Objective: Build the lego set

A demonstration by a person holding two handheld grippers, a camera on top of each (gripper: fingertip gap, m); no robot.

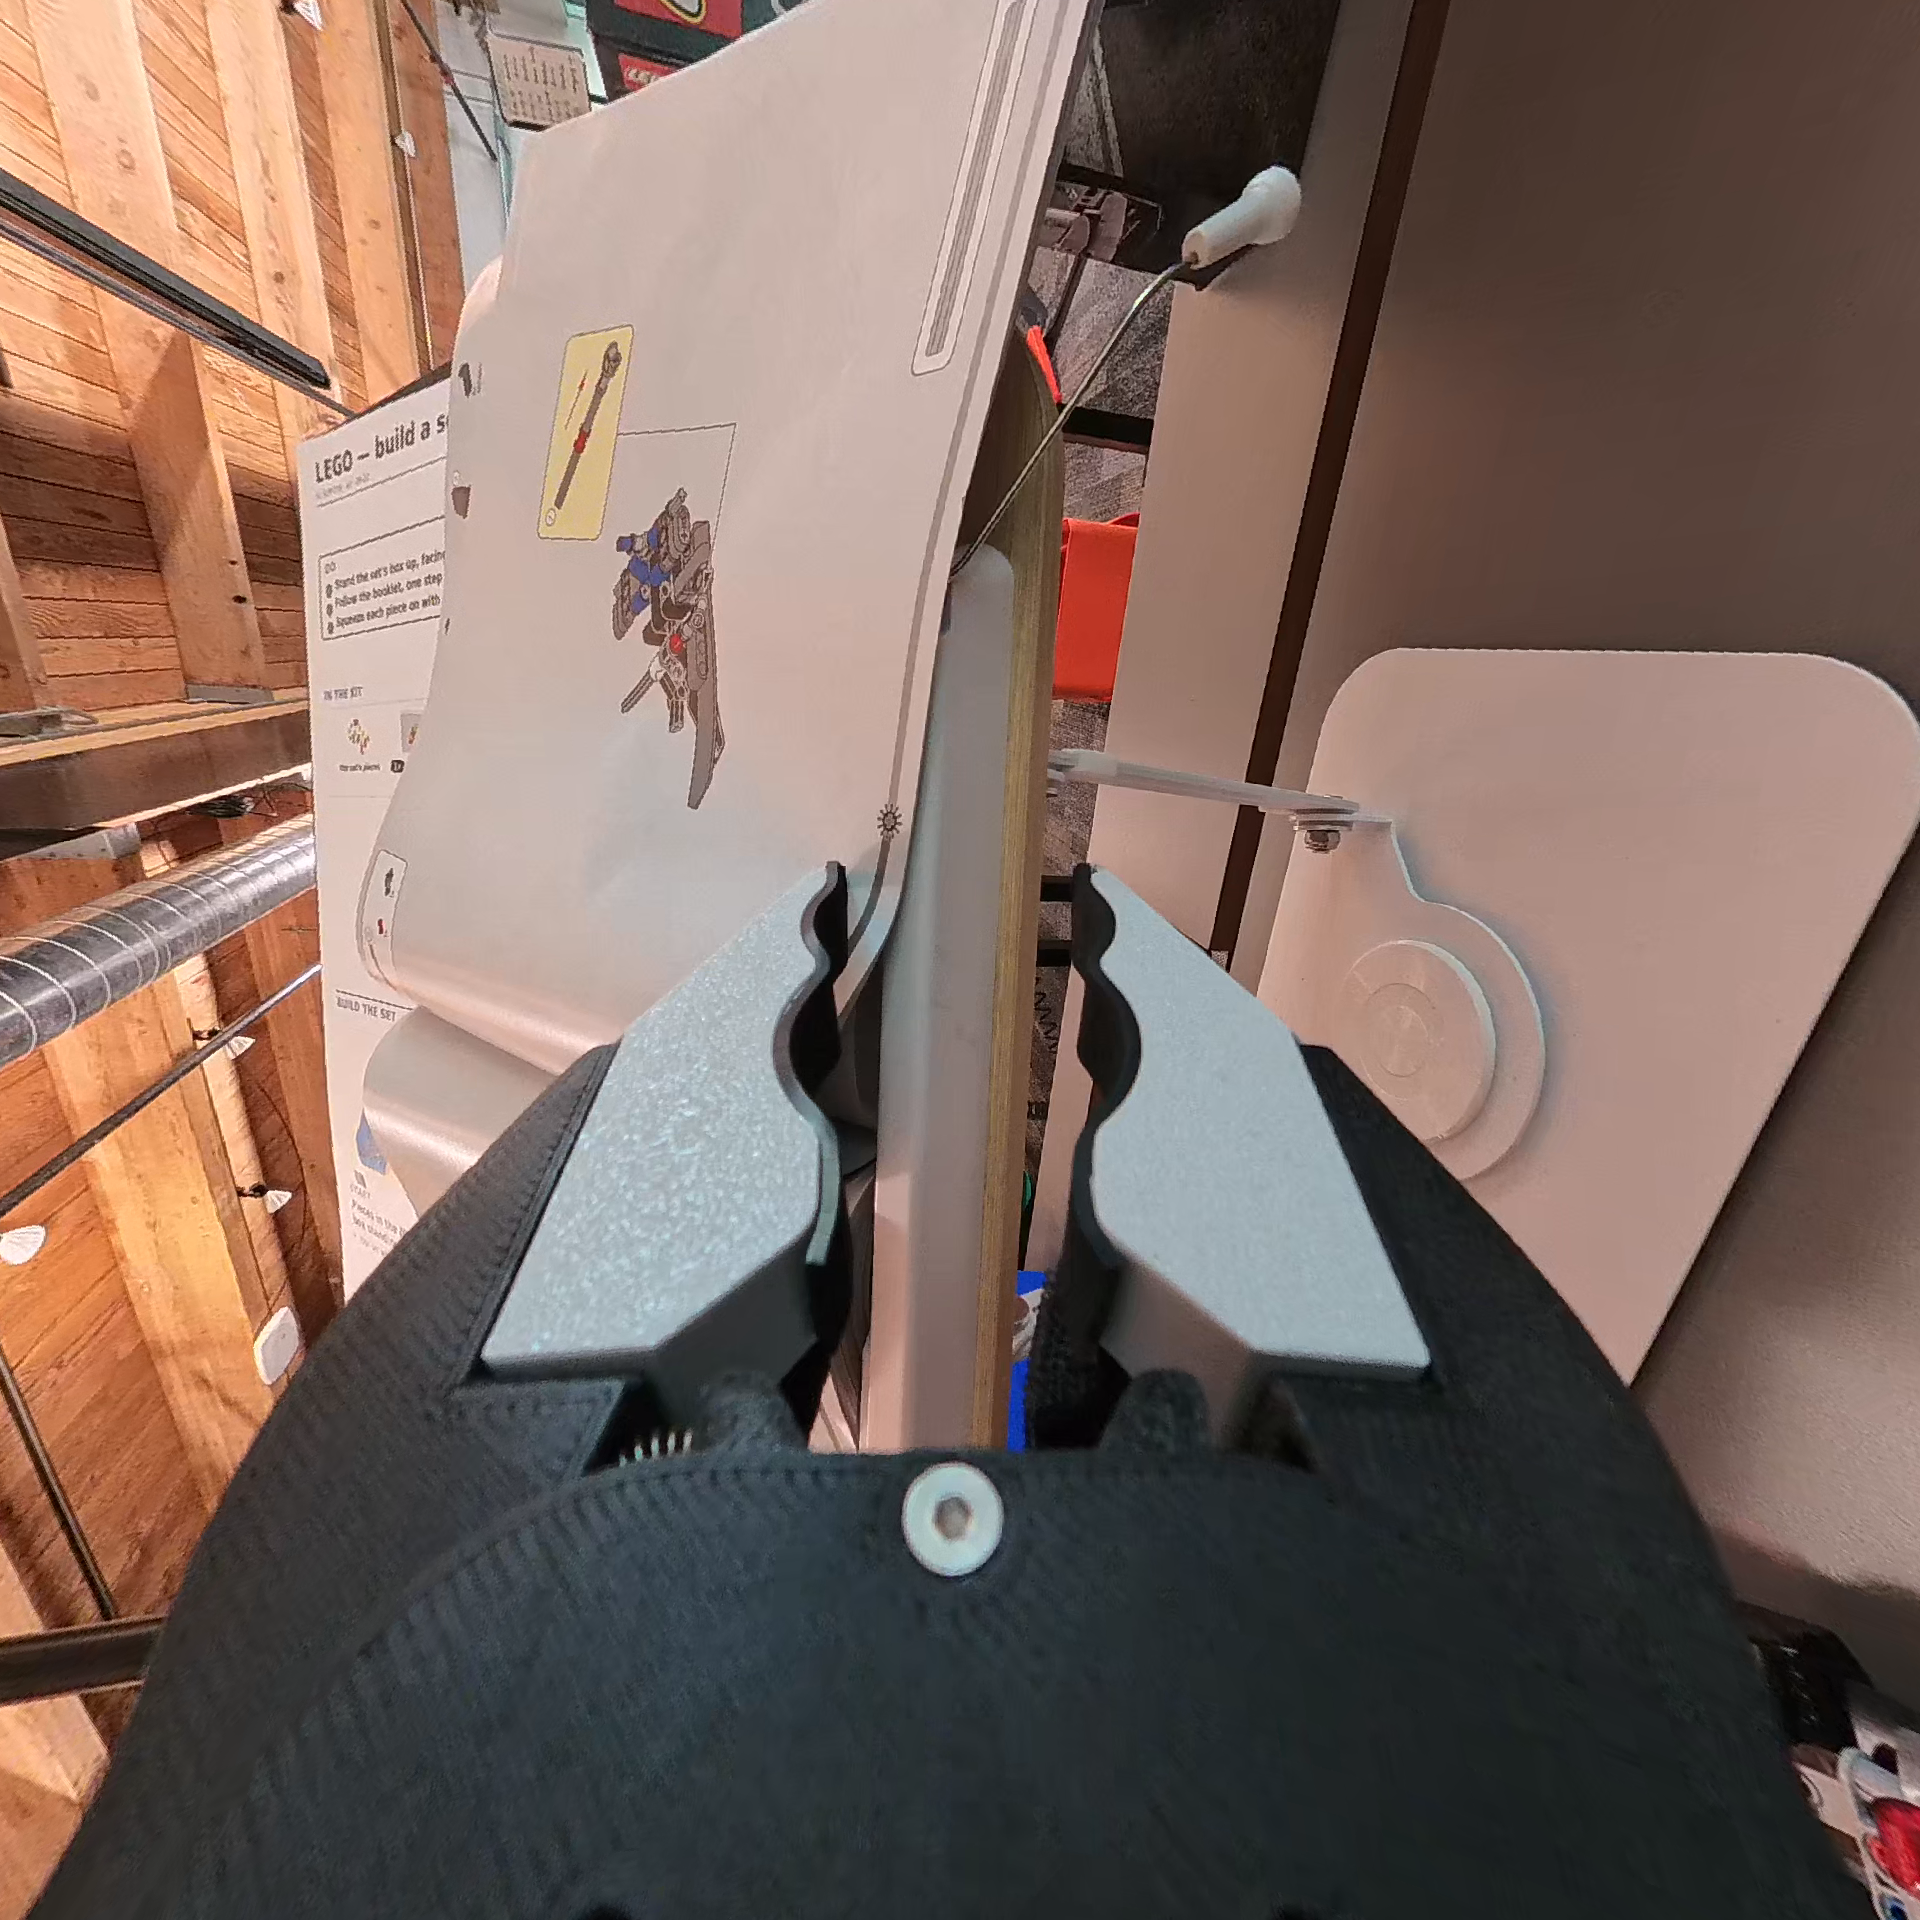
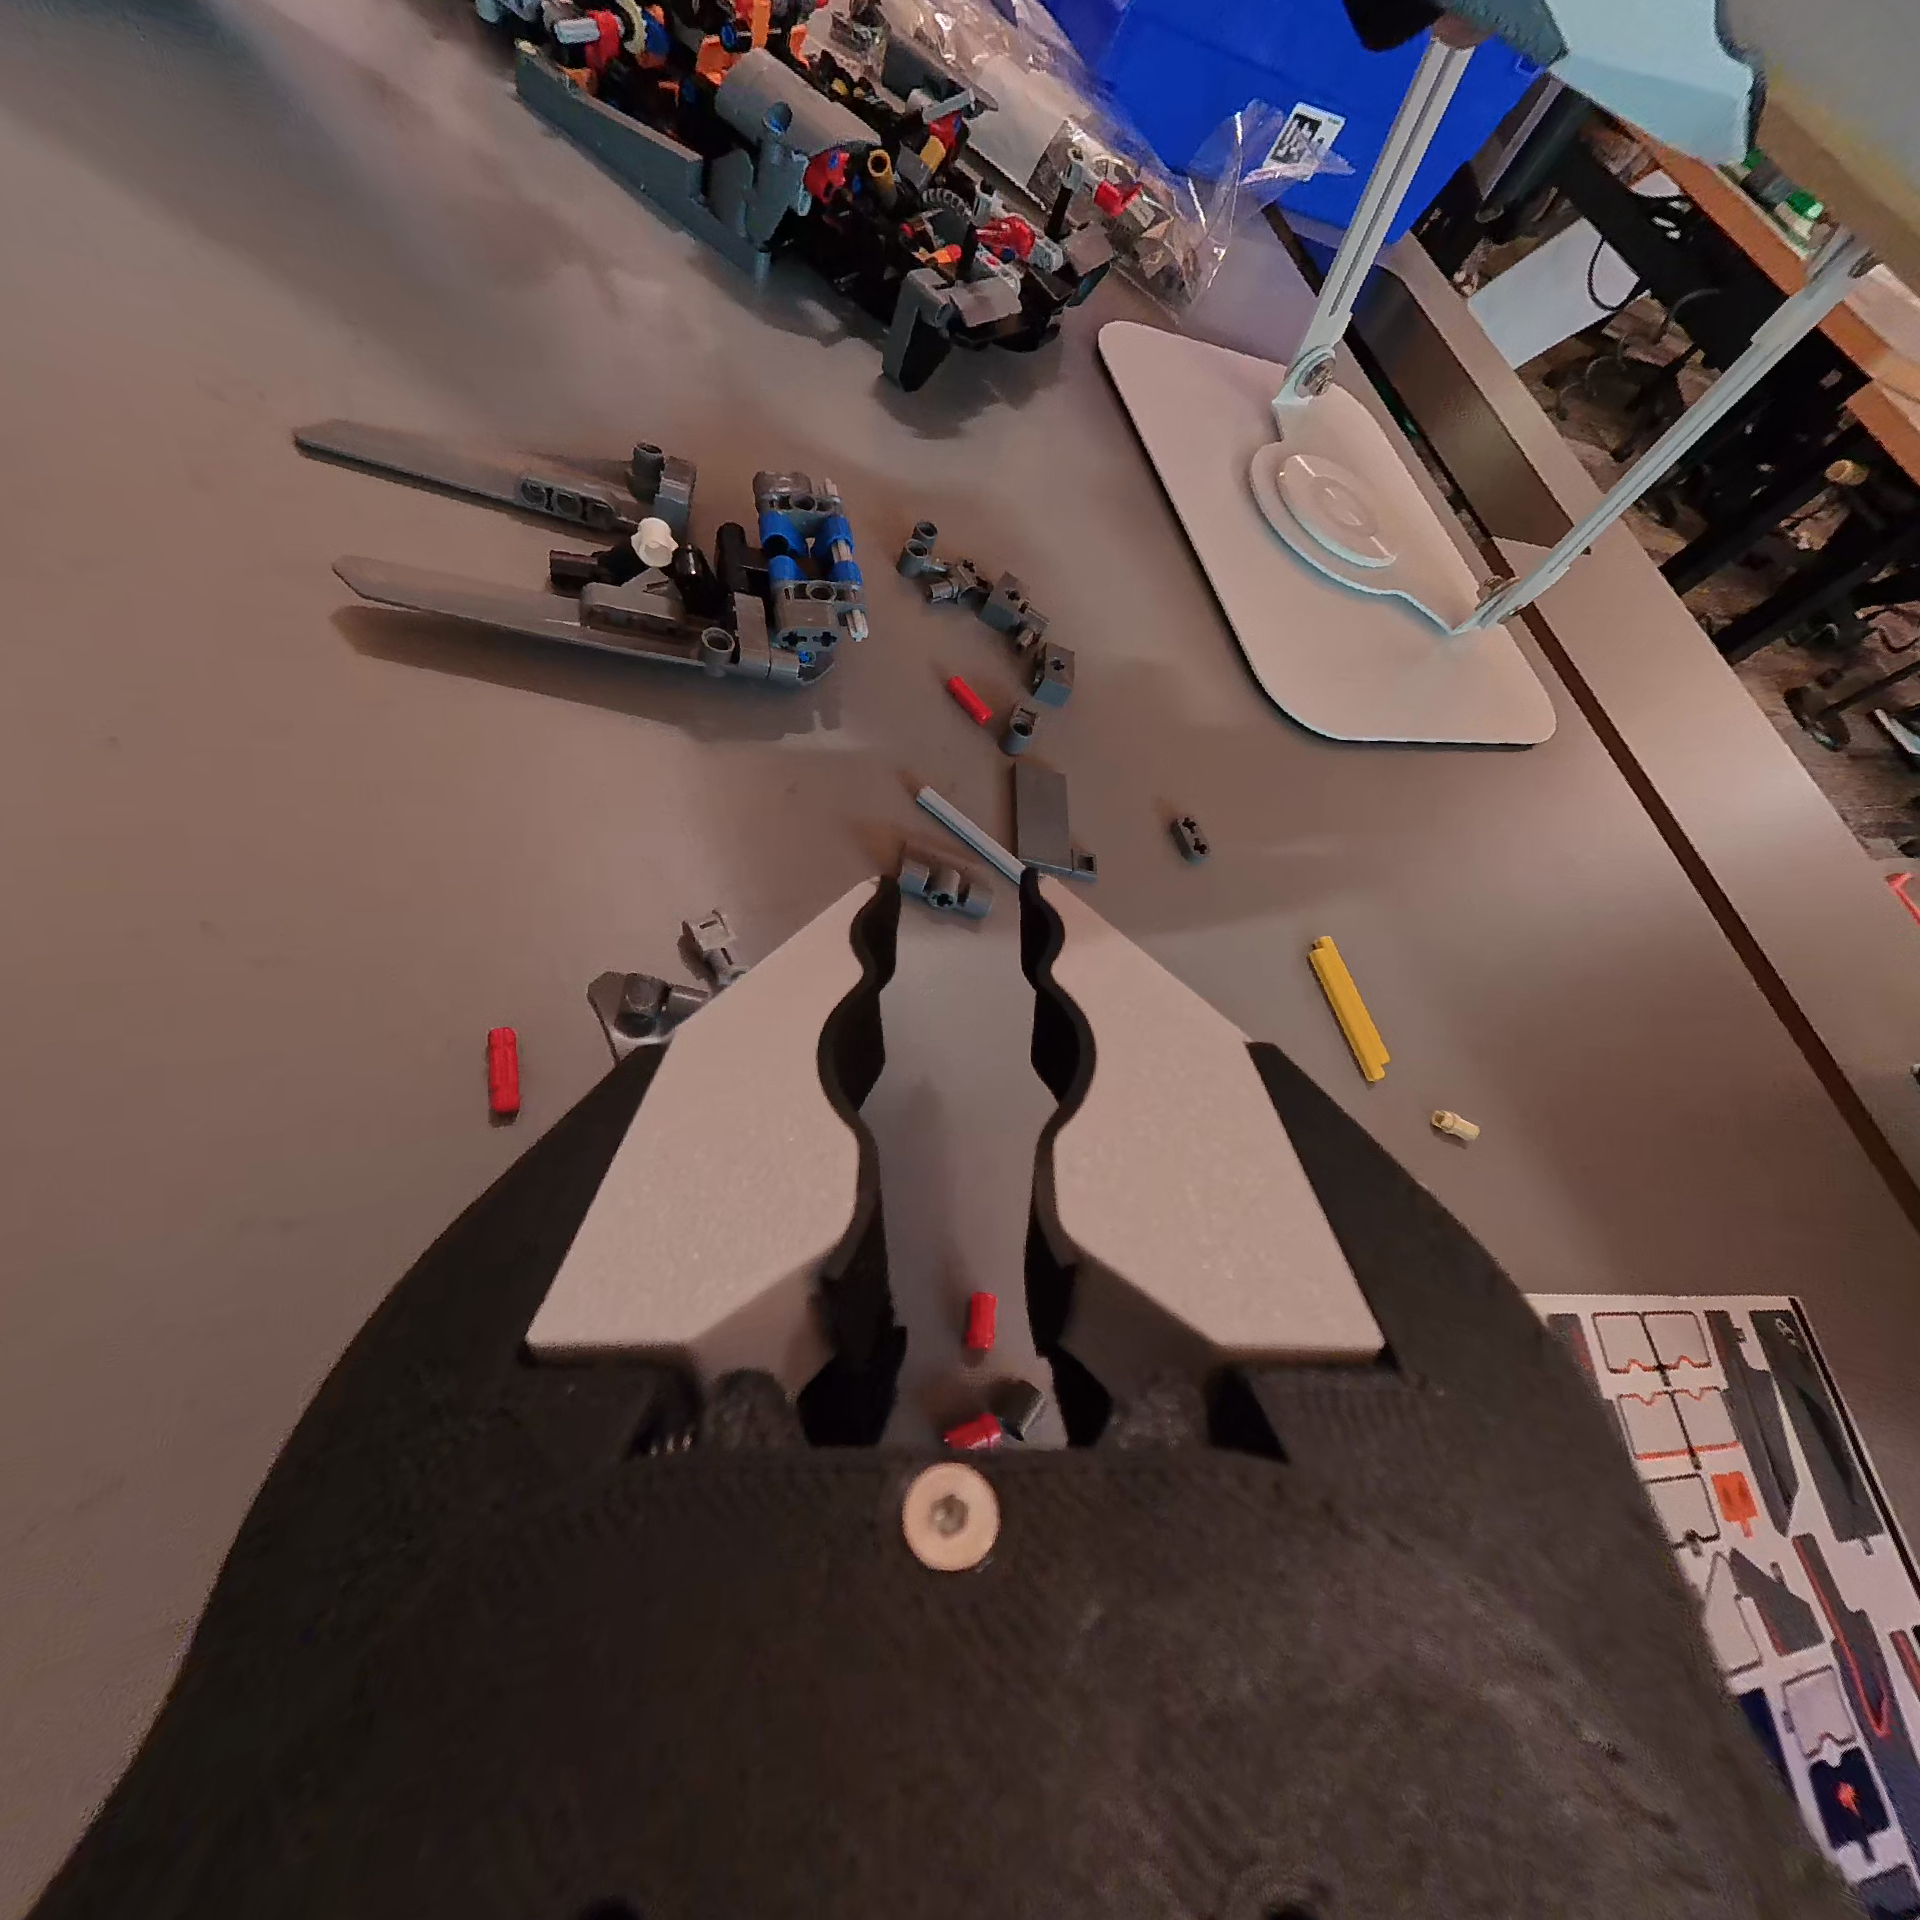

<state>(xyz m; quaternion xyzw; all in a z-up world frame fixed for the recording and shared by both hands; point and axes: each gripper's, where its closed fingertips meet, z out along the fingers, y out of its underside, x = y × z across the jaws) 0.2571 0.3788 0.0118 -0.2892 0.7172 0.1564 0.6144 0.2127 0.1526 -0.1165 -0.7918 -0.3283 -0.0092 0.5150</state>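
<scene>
In the left wrist view my left gripper point(image 1: 956, 883) is open. Its jaws straddle the upright panel point(image 1: 951, 1091) of a white book stand and the curled edge of an open instruction booklet page point(image 1: 748, 520). The left finger lies against the page and the right finger stands apart from the panel's wooden edge. In the right wrist view my right gripper point(image 2: 954, 883) is open and empty above the grey table point(image 2: 312, 935). A small grey connector point(image 2: 943, 885) lies just past its tips. A grey, blue and black sub-assembly point(image 2: 727, 592) with long grey blades lies farther left.
Loose parts lie around: a yellow axle point(image 2: 1348, 1008), red pins point(image 2: 502, 1070), a light grey axle point(image 2: 966, 831) and a dark panel point(image 2: 1044, 821). A parts pile point(image 2: 831, 177) and a blue bin point(image 2: 1247, 94) sit at the back. The stand base point(image 2: 1351, 582) is at right, and a sticker sheet point(image 2: 1766, 1538) near right. My right fingertips sit around 25 cm from my left ones. My right gripper is the nearer one to the small grey connector point(image 2: 943, 885): about 4 cm, against 25 cm.
</scene>
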